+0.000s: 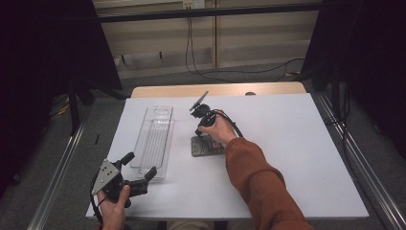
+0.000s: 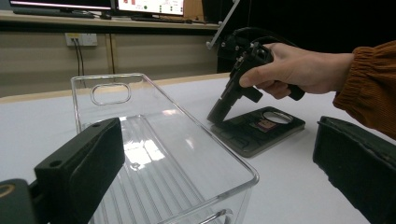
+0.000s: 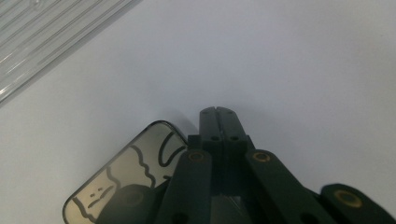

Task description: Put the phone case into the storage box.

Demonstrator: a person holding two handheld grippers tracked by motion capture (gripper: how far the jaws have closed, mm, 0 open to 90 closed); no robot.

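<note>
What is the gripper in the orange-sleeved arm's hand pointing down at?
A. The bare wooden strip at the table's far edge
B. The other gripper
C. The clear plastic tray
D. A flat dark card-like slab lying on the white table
D: the right gripper, jaws together, has its tips down at the edge of the flat dark slab, which lies beside the clear plastic tray, apart from it.
</note>
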